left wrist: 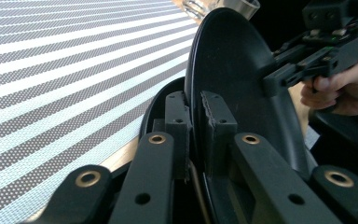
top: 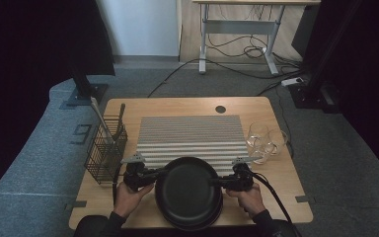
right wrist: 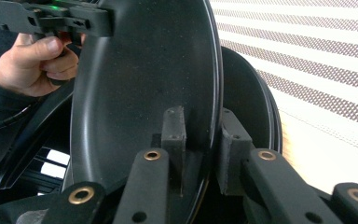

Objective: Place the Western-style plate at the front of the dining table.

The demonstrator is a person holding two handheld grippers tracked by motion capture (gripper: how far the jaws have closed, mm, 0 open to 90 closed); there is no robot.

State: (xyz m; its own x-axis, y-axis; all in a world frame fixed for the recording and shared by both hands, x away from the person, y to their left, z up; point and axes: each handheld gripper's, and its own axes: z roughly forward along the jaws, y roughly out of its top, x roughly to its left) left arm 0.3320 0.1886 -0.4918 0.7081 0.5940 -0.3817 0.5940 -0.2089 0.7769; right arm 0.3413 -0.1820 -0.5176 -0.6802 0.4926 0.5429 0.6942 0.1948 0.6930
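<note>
A person lifts a black plate off a stack of plates at the table's near edge, the left gripper and right gripper each clamped on opposite rims. The high view takes in the striped mat behind, a wire basket of utensils at left and two glasses at right. The left gripper view shows its jaws pinching the tilted plate's rim; the right gripper view shows the same, with another plate behind.
</note>
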